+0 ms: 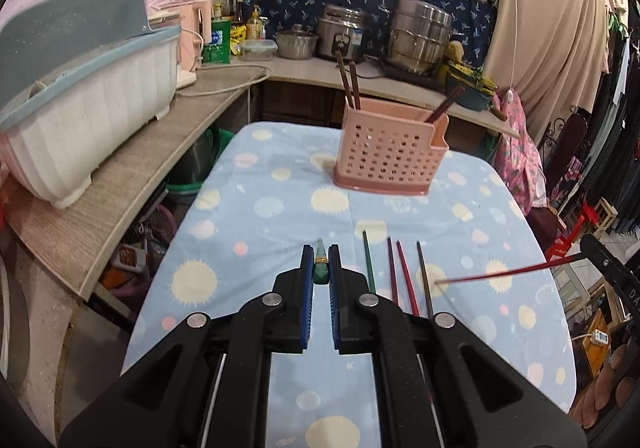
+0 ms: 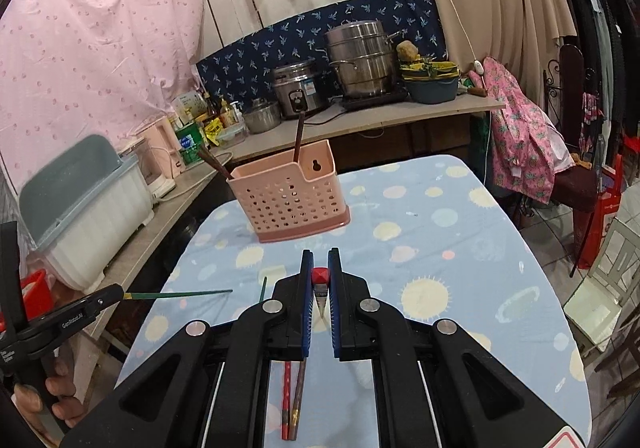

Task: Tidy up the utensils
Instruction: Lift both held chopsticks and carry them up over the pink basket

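A pink perforated utensil holder (image 1: pixel 390 150) stands on the blue dotted table (image 1: pixel 260 216) with three dark chopsticks (image 1: pixel 347 82) in it; it also shows in the right wrist view (image 2: pixel 290 196). My left gripper (image 1: pixel 321 260) is shut on a green chopstick (image 1: pixel 321 268), whose shaft shows in the right wrist view (image 2: pixel 180 294). My right gripper (image 2: pixel 320 266) is shut on a red chopstick (image 2: pixel 320 275), whose shaft shows in the left wrist view (image 1: pixel 504 273). Several loose chopsticks (image 1: pixel 400 276) lie on the cloth right of my left gripper.
A white dish rack with a grey lid (image 1: pixel 80 88) sits on the wooden counter (image 1: pixel 132 184) at left. Pots, a rice cooker (image 1: pixel 340 34) and bottles stand on the back counter. Pink clothes hang on a chair (image 2: pixel 528 144) at right.
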The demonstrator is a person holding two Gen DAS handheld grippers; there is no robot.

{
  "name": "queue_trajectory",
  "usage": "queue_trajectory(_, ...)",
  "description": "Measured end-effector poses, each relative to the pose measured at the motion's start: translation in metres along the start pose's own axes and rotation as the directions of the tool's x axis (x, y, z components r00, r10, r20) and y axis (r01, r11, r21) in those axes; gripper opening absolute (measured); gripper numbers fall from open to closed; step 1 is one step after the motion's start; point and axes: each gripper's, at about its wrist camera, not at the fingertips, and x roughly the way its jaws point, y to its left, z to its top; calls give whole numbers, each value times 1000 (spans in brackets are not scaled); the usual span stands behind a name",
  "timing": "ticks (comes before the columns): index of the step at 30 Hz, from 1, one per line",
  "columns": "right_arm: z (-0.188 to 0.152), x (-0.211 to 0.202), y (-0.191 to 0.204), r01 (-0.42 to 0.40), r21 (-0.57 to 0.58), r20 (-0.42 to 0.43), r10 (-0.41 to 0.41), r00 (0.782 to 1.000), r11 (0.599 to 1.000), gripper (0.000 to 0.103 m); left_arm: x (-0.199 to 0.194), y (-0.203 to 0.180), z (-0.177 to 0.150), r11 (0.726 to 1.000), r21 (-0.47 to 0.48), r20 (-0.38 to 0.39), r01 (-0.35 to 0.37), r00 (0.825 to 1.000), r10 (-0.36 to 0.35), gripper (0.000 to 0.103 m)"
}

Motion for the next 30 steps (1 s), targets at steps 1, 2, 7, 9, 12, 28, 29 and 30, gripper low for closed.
queue_trajectory(1, 4, 1, 0, -1, 1, 8, 1, 1000, 1000, 7, 1, 0, 5, 1000, -2, 6, -3, 1000, 3, 7)
queue_trajectory(2, 8, 2, 1, -1, 0, 14, 1, 1000, 1000, 7, 1, 2, 9, 1000, -5, 10, -2, 1000, 2, 7)
queue_trajectory(7, 26, 8, 4, -5, -7, 50, 6, 999, 1000, 7, 4, -1, 33, 1000, -2, 39, 1, 999, -1, 7)
queue_trajectory(9, 33, 10, 4, 0, -9, 66, 1, 998, 1000, 7, 5, -3, 44, 1000, 0, 46, 14, 999, -14, 7)
queue_trajectory(12, 46, 14, 5, 3, -11, 85, -2, 996, 1000, 7, 4, -3, 59, 999, -8, 58, 35, 998, -35, 7)
queue_trajectory(28, 173, 49, 37, -113, 22, 269, 103, 958, 993, 7, -20, -37, 187, 995, -2, 327, 101, 940, -95, 7)
queue_trajectory(29, 181, 53, 39, -116, 22, 277, 106, 955, 993, 7, -18, -40, 197, 995, -5, 346, 98, 934, -90, 7)
queue_trajectory(30, 189, 59, 42, -122, 23, 282, 110, 953, 992, 7, -16, -42, 206, 995, -7, 361, 98, 928, -89, 7)
